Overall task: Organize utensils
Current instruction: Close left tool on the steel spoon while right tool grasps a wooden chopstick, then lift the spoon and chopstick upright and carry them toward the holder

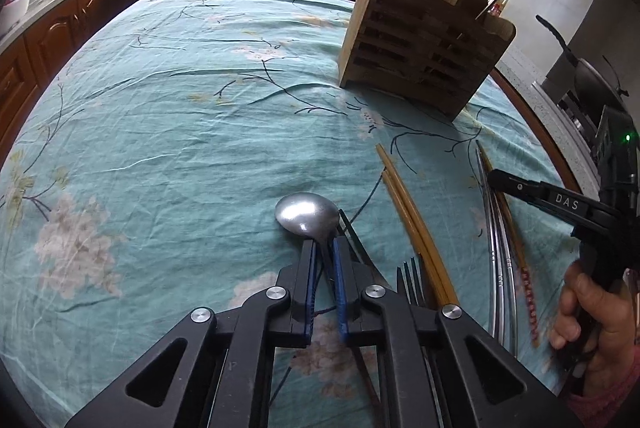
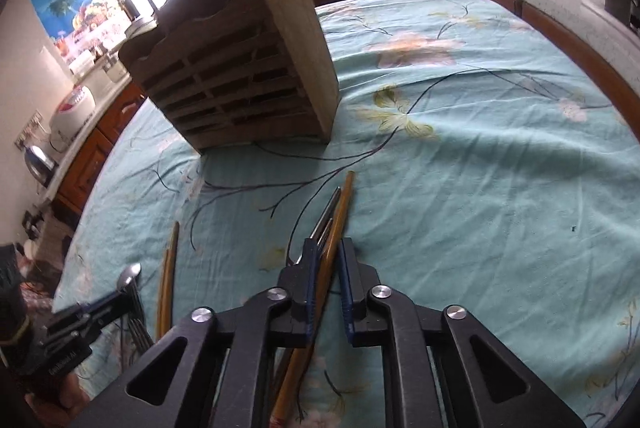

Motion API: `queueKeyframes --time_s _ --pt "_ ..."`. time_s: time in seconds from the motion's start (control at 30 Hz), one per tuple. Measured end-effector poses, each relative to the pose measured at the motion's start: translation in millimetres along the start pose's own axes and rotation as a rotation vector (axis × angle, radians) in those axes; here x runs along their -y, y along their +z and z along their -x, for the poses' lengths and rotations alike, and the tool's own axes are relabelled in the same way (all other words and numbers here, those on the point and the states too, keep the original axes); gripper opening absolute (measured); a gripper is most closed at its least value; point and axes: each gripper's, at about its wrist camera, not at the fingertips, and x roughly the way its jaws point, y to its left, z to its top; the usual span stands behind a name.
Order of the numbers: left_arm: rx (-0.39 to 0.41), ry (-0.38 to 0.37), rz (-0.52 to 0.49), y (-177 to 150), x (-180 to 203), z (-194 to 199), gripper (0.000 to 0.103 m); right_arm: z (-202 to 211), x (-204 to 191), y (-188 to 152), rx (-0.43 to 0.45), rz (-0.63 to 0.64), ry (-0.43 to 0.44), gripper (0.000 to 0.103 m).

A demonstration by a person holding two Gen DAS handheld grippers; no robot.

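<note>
Gripping spoon [image 1: 307, 214] neck with left hand-held gripper [image 1: 322, 248], chopsticks [image 2: 335, 224] with right hand-held gripper [image 2: 327, 248]; next, lifting toward wooden holder [image 2: 240, 68].

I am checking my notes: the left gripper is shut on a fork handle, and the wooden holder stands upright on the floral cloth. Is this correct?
One detail is wrong. The left gripper is shut on the spoon, not a fork; the left wrist view shows this. The fork lies beside it, ungripped. The wooden holder does stand upright on the floral cloth.
</note>
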Motion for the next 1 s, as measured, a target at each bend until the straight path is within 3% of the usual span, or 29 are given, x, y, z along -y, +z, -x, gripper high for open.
queueKeyframes --time_s 0.7,1.0 --pt "0.176 -0.051 0.039 -8 -11 95 0.002 86 -6 5 0.189 -0.021 0.092 0.007" --pt "0.223 -0.066 0.035 -8 -11 120 0.001 103 -11 7 0.236 -0.014 0.120 0.007"
